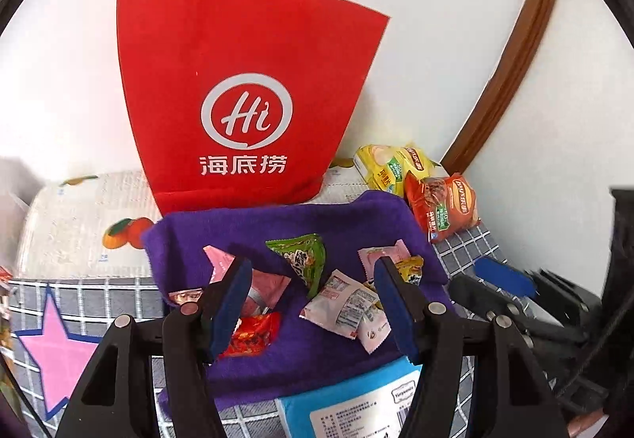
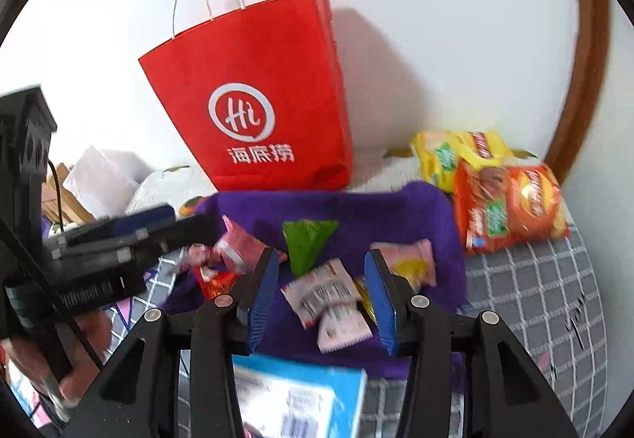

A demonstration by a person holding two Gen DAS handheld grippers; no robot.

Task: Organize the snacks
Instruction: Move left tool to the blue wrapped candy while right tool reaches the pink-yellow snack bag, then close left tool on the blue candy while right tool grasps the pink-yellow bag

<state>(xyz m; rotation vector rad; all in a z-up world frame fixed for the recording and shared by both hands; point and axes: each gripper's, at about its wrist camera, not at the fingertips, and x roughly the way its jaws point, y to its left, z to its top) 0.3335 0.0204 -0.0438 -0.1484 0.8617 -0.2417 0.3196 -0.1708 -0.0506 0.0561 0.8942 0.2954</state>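
Blue-padded jaws on both the left gripper (image 1: 313, 303) and the right gripper (image 2: 319, 297) stand partly open with nothing held, hovering over the small snack packets (image 1: 344, 305) scattered on the purple cloth (image 1: 356, 216). Best to drop one gripper squarely over a single packet, pinch its middle, then carry it toward twelve o'clock, where the red paper bag (image 1: 237, 81) stands upright; the two crisp bags (image 2: 507, 200) wait at two o'clock.

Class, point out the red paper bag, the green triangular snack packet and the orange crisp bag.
red paper bag (image 1: 245, 81), left wrist view, front panel above the logo.
green triangular snack packet (image 2: 307, 245), right wrist view, middle of its face.
orange crisp bag (image 2: 511, 206), right wrist view, centre of the front.
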